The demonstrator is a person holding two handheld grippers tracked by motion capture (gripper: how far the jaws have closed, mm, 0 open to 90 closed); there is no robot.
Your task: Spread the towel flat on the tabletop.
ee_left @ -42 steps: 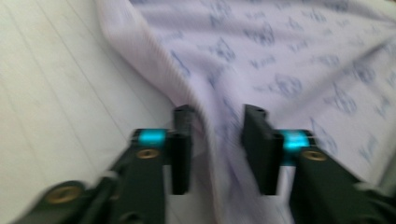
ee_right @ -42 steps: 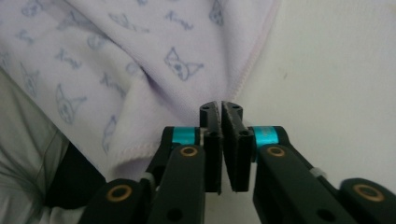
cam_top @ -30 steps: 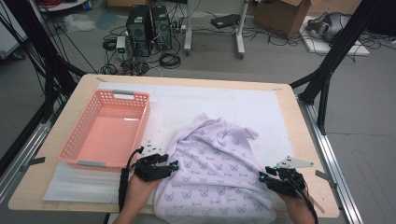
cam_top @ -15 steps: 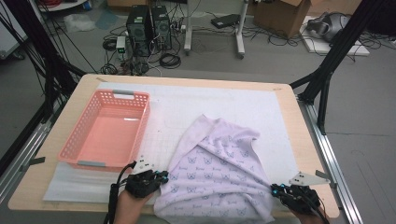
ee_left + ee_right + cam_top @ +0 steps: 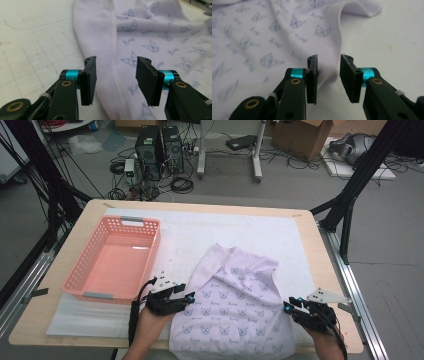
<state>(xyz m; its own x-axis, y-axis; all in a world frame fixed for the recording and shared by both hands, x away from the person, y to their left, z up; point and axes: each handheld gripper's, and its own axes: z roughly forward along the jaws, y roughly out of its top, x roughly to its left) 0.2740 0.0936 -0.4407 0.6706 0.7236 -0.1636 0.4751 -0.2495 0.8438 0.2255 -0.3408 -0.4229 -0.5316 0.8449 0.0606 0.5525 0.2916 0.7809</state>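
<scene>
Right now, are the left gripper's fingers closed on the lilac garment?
Apart. In the left gripper view the fingers stand open on either side of the garment's hemmed edge, with cloth visible in the gap and neither pad pressing it.

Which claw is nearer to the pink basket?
Left. The left claw sits at the garment's left edge, just below the pink basket's near right corner; the right claw is across the garment, at its right edge.
</scene>
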